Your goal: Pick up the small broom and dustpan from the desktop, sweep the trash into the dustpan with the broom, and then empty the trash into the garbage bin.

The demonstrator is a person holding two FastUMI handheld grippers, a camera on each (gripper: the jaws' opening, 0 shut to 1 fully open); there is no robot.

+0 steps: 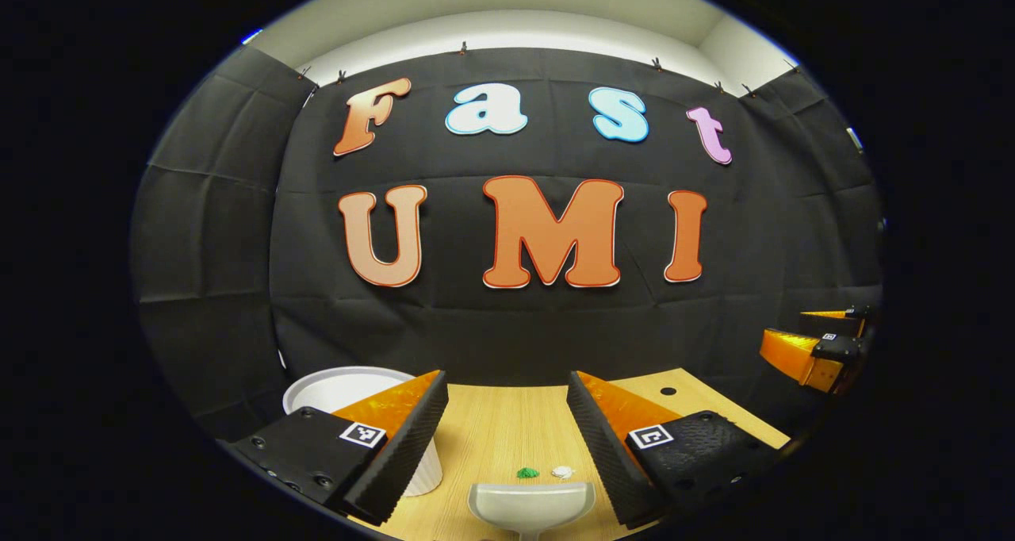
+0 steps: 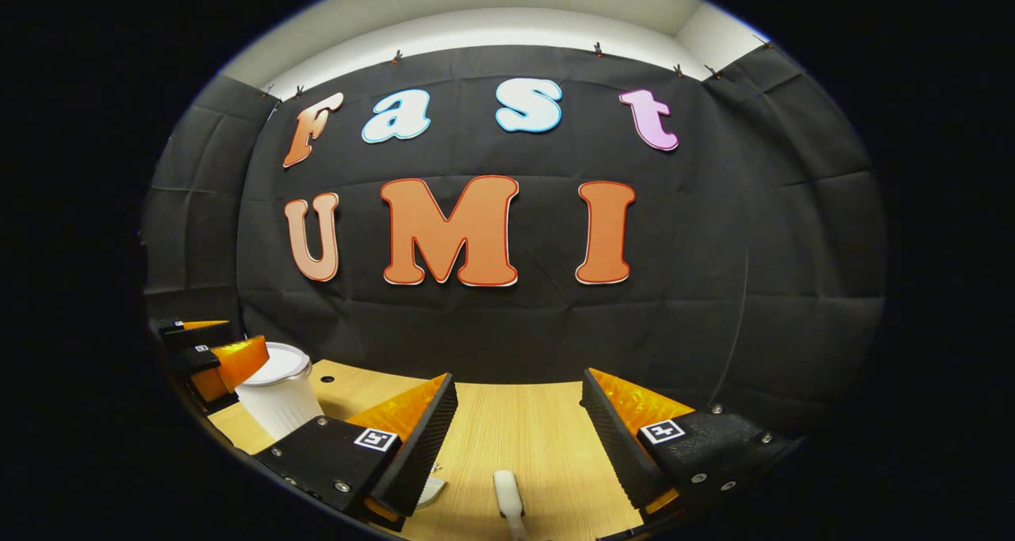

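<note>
My left tool (image 1: 507, 438) hangs above the desk (image 1: 492, 422) with its fingers spread wide and nothing between them. Straight below that gap, at the near edge of the left gripper view, lies the pale dustpan (image 1: 530, 503), its scoop mouth facing the far wall. Just beyond its lip sit two bits of trash on the bare wood, a green scrap (image 1: 527, 473) and a white scrap (image 1: 562, 471), side by side and apart from the pan. To the left, partly behind my left finger, the white garbage bin (image 1: 349, 390) stands upright near the desk's far left corner, its rim open.

My right tool (image 2: 519, 438) is likewise spread wide and holds nothing. Below its gap, at the near edge of the right gripper view, the small broom's white handle (image 2: 507, 493) lies on the wood, pointing away from me; I cannot tell where its bristles lie. A pale rounded edge peeks from under my left finger in this view; I cannot tell what it is.

Between each pair of fingers the wood runs open to the desk's far edge, which meets the black cloth wall (image 1: 507, 327). A small dark hole (image 1: 668, 391) marks the far right of the desk in the left gripper view. Each view catches the other tool off to the side, above the desk's edge.
</note>
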